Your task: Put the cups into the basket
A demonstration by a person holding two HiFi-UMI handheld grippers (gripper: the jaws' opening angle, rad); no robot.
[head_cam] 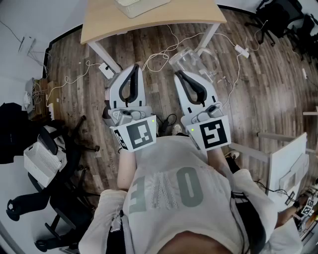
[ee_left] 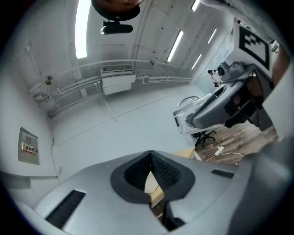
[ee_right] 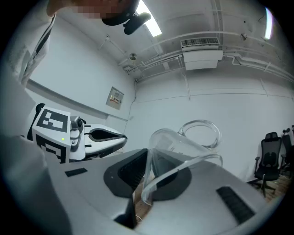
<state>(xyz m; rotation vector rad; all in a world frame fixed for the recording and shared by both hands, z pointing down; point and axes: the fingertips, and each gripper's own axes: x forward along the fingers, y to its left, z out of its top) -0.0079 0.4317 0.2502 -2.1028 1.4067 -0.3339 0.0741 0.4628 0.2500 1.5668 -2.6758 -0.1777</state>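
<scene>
A clear glass cup with a loop handle is pinched by its rim in my right gripper, held above the wooden floor. In the right gripper view the cup tilts away from the jaws of the right gripper, which are shut on its wall. My left gripper is held beside it, shut with nothing in it; its pads meet at the tip. The left gripper view also catches the right gripper and the cup. I cannot make out a basket for certain.
A light wooden table stands ahead with a white object at its far edge. Cables and a power strip lie on the floor. A white slotted box and black office chairs are on the left.
</scene>
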